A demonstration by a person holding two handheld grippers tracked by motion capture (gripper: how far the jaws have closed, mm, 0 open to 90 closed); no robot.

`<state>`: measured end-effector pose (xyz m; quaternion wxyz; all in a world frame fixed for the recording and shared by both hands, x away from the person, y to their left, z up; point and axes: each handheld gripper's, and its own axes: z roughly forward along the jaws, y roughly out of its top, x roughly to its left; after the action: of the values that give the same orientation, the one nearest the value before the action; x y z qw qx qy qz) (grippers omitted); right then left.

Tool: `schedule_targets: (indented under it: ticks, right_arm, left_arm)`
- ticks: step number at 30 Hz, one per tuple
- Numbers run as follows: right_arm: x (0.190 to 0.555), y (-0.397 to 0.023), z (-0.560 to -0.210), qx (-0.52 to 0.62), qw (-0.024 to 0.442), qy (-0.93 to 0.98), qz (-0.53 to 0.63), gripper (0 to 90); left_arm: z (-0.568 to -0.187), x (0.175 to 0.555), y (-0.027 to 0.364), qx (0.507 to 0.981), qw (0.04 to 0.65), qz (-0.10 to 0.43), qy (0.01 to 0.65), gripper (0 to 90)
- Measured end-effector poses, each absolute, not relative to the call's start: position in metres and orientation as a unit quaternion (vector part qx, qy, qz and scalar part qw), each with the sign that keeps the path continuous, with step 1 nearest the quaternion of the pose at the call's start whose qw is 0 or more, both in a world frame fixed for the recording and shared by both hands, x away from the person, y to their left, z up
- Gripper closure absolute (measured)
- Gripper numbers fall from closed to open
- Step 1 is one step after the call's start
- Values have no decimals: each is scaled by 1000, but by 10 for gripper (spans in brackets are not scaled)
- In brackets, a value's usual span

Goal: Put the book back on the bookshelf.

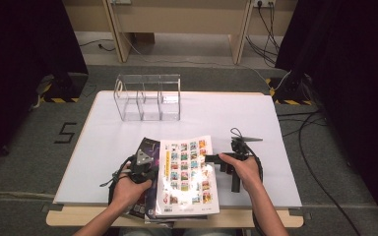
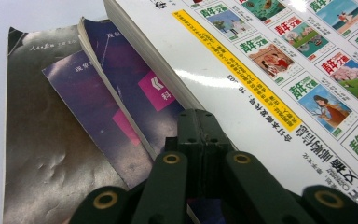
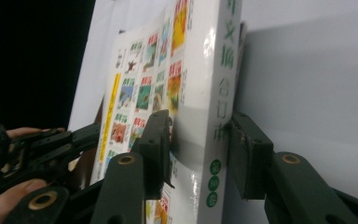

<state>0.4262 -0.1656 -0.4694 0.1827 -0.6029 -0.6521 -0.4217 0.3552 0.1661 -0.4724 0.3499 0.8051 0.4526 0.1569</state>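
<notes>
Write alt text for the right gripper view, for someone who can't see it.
The right gripper straddles the spine edge of a thick white book whose cover shows rows of small colourful pictures; one jaw lies on the cover, the other by the underside. At the lower left, a hand holds the left gripper at the book's far edge, above the white table.

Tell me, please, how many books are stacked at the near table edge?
3 visible: a white book on top, a purple book under it, and a dark grey book at the bottom, fanned leftward. More may be hidden beneath.
</notes>
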Motion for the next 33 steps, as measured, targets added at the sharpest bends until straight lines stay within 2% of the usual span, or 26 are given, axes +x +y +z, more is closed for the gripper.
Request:
schedule_targets:
  ticks: [2, 10, 13, 14, 16, 20, 25, 29, 33]
  right_arm:
    - [427, -163, -473, -607, 204, -643, -421, 607]
    - [430, -155, -478, -608, 185, -665, -392, 567]
    - [430, -156, -479, -614, 196, -656, -393, 591]
    - [431, -160, -480, -612, 207, -646, -406, 654]
    - [430, -163, -477, -602, 225, -637, -426, 702]
    - [429, -155, -468, -593, 194, -659, -420, 692]
    - [430, -153, -471, -600, 193, -658, -412, 660]
    - [429, -153, -475, -606, 209, -643, -420, 709]
    - [427, -148, -470, -606, 185, -654, -414, 720]
  left_arm:
    - [-472, 355, 166, 804, 351, 156, 453, 887]
    - [-473, 355, 166, 804, 351, 157, 453, 886]
    - [-473, 355, 166, 804, 351, 158, 453, 887]
    - [-472, 355, 166, 804, 348, 161, 453, 887]
    - [-472, 355, 167, 805, 346, 161, 454, 888]
    - [-471, 356, 167, 806, 340, 169, 453, 889]
    - [-472, 357, 166, 805, 341, 174, 454, 890]
    - [-472, 357, 166, 802, 343, 172, 457, 890]
    - [-472, 357, 168, 803, 342, 172, 457, 889]
